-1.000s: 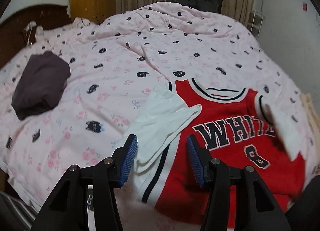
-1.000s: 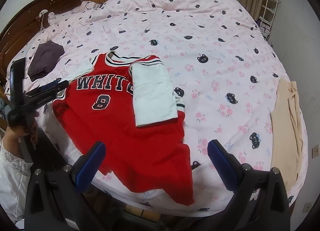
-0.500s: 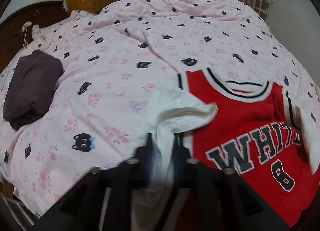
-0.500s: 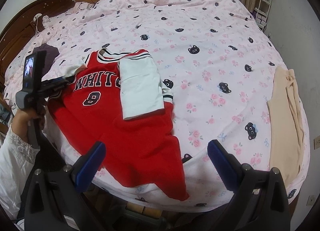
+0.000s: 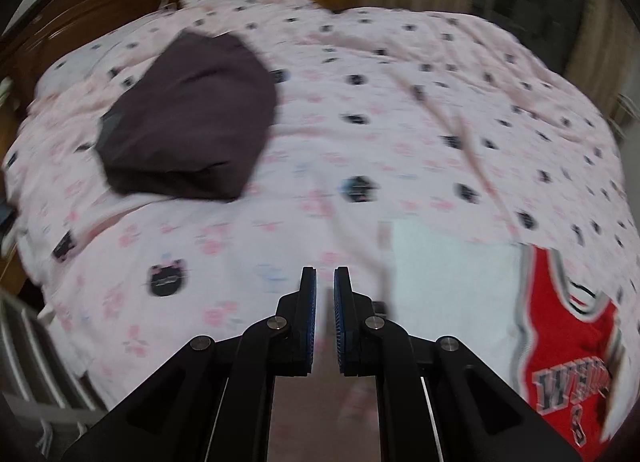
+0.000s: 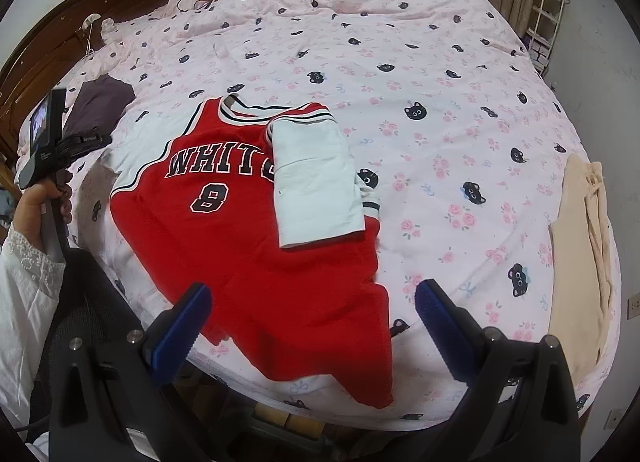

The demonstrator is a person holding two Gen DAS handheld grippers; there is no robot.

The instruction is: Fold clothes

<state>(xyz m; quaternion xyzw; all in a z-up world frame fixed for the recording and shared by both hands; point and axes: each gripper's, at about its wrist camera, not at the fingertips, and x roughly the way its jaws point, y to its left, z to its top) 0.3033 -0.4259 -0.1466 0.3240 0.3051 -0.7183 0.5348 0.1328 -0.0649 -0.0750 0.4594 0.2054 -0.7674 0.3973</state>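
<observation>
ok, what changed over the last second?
The left gripper closed on the jersey's left sleeve, then swung left, drawing it out flat; blur hides whether it still grips. Unchanged: right gripper open over the hem, right sleeve folded onto the red jersey, dark garment near the headboard.

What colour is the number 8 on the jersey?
Black with a white outline, on the red jersey; clearest in the right wrist view.
</observation>
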